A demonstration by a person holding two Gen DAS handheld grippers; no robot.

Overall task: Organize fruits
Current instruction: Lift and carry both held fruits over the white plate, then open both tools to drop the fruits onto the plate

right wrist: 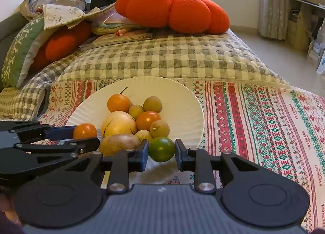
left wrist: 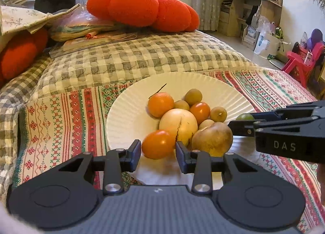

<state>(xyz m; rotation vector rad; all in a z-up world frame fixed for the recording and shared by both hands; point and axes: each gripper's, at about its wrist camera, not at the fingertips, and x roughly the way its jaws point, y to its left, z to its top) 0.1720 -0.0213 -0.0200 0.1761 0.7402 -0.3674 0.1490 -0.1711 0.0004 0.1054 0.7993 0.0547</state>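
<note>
While everything sits on a bed [left wrist: 142, 55] with a checked quilt, the front part has a striped cross-stitch cloth [right wrist: 264, 116] spread over it, and at the back there's a big orange pumpkin-shaped cushion [left wrist: 140, 8] next to a messy stack of folded fabrics and papers [left wrist: 81, 28]

On the cloth is a white ribbed plate [left wrist: 130, 116] with the fruit piled toward its near side. Biggest one is a pale yellow round fruit [left wrist: 178, 122] in the middle with a dark crack down it, then a brownish-yellow fruit [left wrist: 213, 138] touching it on the right. Behind those are an orange fruit with a thin stem [left wrist: 160, 104], a smaller orange one [left wrist: 200, 111] and a few small olive-brown round ones [left wrist: 193, 96]

Left tongs [left wrist: 158, 152] are at the plate's near edge, narrow, with an orange fruit [left wrist: 157, 143] between the two pads; looks pinched, both pads right up against it. Right tongs [right wrist: 161, 155] are just beside them, also narrow, closed on a small green lime-like fruit [right wrist: 161, 149] at the near rim of the plate, pads touching both sides of it. Each set of tongs shows up side-on in the other one's camera, close to each other
</note>
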